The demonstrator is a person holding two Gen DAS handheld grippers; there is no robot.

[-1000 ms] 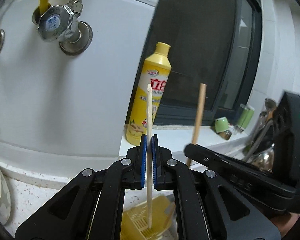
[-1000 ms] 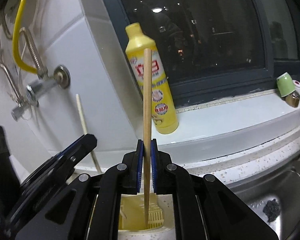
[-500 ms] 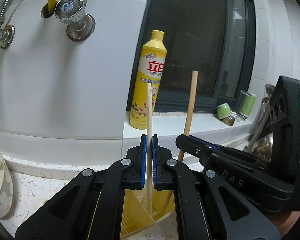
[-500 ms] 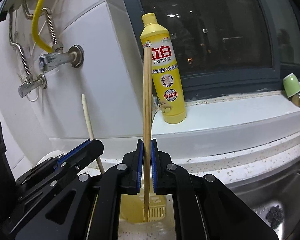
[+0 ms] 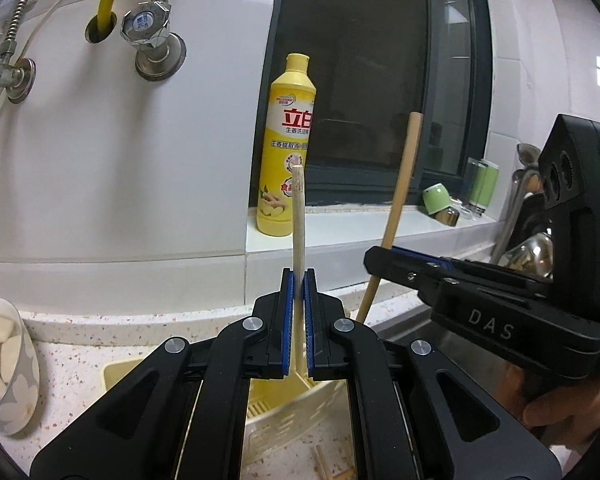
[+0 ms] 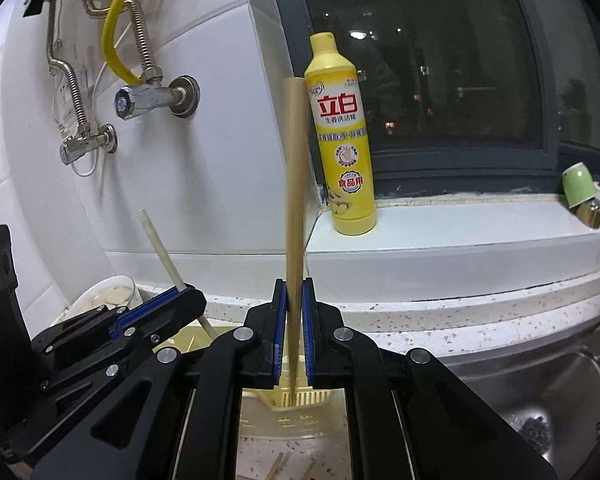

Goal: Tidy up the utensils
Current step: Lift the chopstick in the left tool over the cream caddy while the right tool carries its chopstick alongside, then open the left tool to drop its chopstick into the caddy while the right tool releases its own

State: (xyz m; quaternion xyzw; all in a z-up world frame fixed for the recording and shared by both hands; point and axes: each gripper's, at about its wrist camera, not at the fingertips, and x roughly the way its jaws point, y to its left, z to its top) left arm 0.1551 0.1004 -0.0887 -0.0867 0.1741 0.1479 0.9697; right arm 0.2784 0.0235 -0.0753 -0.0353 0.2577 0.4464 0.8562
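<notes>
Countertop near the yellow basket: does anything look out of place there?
Yes. Loose chopsticks lie on the speckled countertop in front of the yellow basket, outside it. Each gripper holds one chopstick upright over the basket: left gripper, right gripper.

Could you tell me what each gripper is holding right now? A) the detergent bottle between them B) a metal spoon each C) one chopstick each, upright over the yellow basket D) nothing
C: the left gripper is shut on a pale chopstick, the right gripper on a darker chopstick, both over the yellow basket.

bottle [image 6: 345,140] on sill [image 6: 460,220]; holder [image 6: 296,408] on counter [image 6: 460,320] below.
</notes>
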